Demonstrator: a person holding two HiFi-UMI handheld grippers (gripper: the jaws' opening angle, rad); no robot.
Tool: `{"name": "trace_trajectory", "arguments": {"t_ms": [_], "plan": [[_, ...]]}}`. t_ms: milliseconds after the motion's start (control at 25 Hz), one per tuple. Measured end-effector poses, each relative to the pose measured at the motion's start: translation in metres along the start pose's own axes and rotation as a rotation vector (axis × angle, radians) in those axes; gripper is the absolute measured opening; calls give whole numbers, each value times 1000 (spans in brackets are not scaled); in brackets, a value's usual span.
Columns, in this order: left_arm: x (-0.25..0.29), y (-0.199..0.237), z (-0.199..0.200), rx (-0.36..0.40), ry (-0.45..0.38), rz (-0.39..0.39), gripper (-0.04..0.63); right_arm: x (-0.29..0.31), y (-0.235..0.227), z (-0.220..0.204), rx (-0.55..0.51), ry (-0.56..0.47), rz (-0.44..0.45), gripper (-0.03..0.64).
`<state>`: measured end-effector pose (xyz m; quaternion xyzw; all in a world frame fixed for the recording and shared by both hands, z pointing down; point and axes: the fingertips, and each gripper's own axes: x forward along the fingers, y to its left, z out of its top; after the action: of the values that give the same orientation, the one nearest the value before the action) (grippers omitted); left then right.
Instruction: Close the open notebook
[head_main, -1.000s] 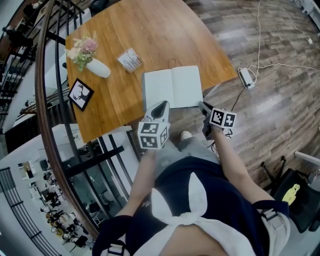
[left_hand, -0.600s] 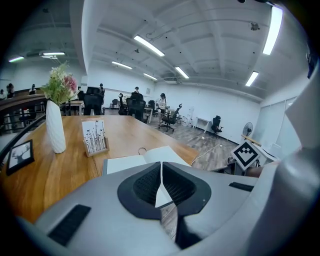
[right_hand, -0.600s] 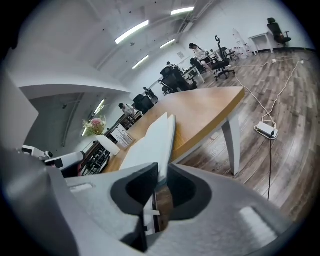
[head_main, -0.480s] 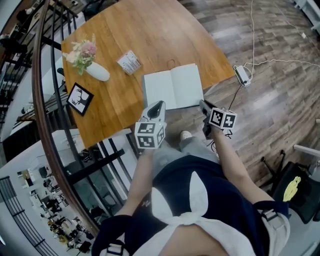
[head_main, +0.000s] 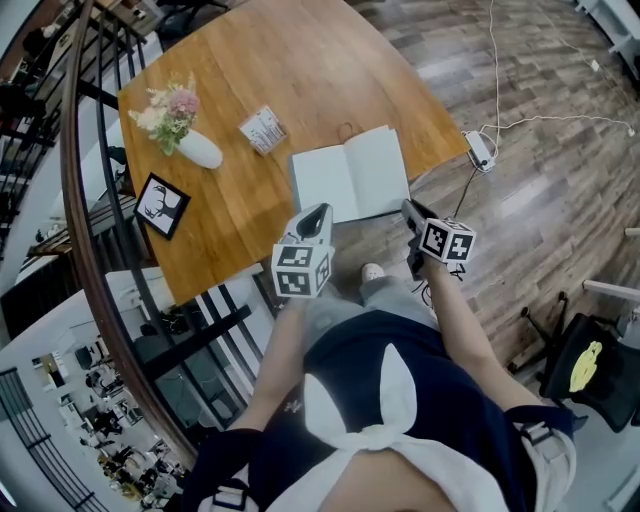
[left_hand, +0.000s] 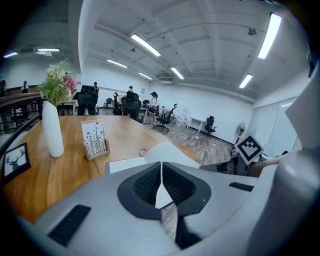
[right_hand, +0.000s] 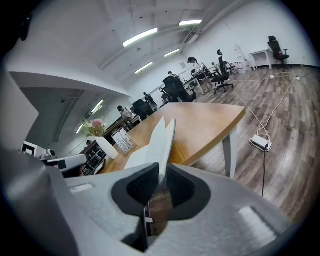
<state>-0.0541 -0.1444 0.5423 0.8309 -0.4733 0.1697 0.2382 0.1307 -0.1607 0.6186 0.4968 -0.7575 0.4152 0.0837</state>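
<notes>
The open notebook (head_main: 350, 178) lies white-paged at the near edge of the wooden table (head_main: 250, 60). My right gripper (head_main: 408, 210) is at its near right corner. In the right gripper view the notebook's right side (right_hand: 162, 137) stands lifted off the table and runs in between the jaws of my right gripper (right_hand: 161, 172), which are closing on it. My left gripper (head_main: 320, 212) hovers by the near edge of the left page. In its own view my left gripper (left_hand: 161, 167) is shut with nothing in it, and the notebook (left_hand: 150, 155) lies just beyond.
A white vase of flowers (head_main: 195, 145), a small card holder (head_main: 262, 128) and a black picture frame (head_main: 160, 203) stand left on the table. A curved railing (head_main: 90, 250) runs along the left. A power strip (head_main: 480, 150) and cable lie on the floor at right.
My right gripper has risen a little at the notebook's near right corner. The left gripper has drifted slightly and stays shut.
</notes>
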Motion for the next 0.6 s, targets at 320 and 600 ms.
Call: {"name": "trace_trajectory", "arguments": {"t_ms": [320,600], "plan": [[-14,6,-1,16,1,-28,26,-6,15,0,-17,-26,-50,45],[-27,17,0,28,0,-37,26,-7,35,6,-26,-77,-65,40]]}}
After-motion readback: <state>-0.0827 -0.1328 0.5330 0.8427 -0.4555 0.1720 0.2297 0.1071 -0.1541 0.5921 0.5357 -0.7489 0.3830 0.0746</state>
